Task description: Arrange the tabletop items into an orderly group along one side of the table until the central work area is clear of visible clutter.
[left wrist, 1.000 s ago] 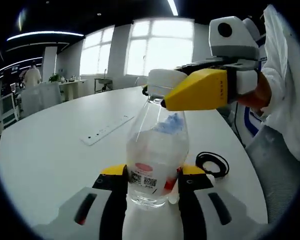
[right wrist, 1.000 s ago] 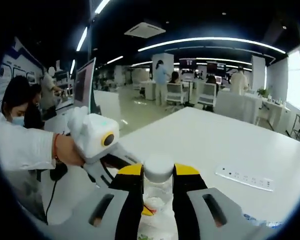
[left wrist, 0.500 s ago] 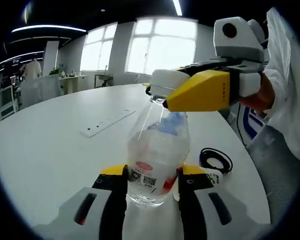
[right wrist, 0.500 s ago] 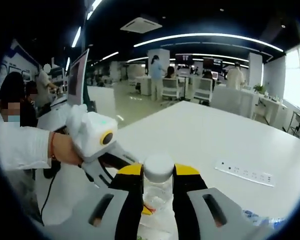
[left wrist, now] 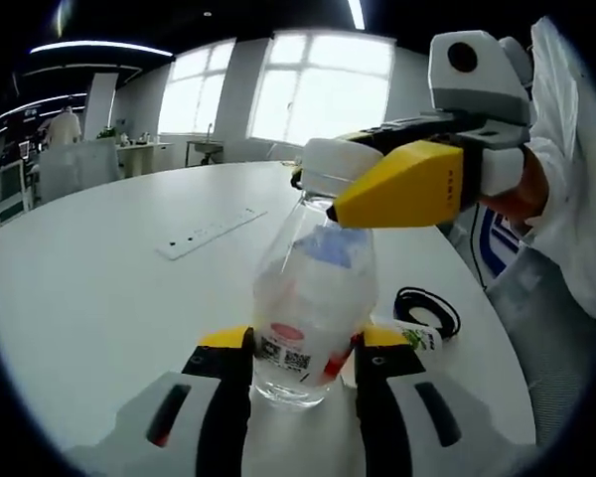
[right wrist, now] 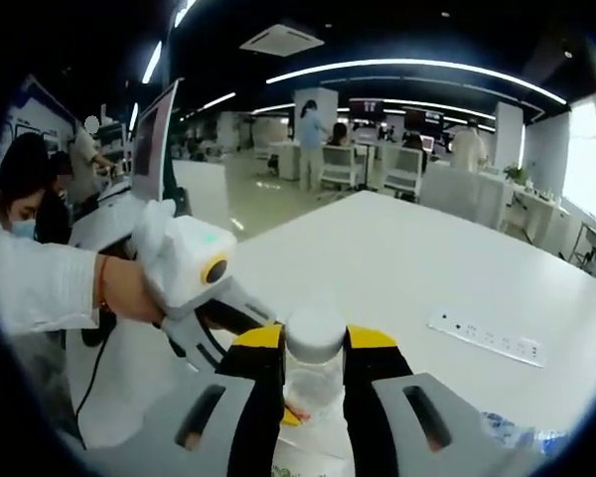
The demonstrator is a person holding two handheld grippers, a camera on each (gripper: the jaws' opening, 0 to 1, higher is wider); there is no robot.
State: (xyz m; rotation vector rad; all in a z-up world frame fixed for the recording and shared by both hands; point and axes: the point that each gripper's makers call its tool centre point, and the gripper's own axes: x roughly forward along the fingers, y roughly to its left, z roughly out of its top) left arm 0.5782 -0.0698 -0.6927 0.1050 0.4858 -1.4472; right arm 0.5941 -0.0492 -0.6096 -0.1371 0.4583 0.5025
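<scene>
Two grippers holding one clear bottle above the white tabletop.

The left gripper (left wrist: 300, 363) pinches the lower body of the plastic bottle (left wrist: 313, 303) between its jaws, while the right gripper (right wrist: 313, 363) has its jaws pressed onto the white cap (right wrist: 315, 334); the bottle sits above the tabletop (left wrist: 99, 298) near the edge closest to the person. Compared with a second ago, neither grip nor the bottle's upright pose has changed; only the background has drifted slightly, so the pair of hands appears to be carrying the bottle, and its placing in the group is judged not yet done. Counted: one bottle, one white power strip (left wrist: 211, 233) toward the middle of the tabletop, one coiled black cable (left wrist: 426, 311) near the right-hand edge, two grippers.
</scene>
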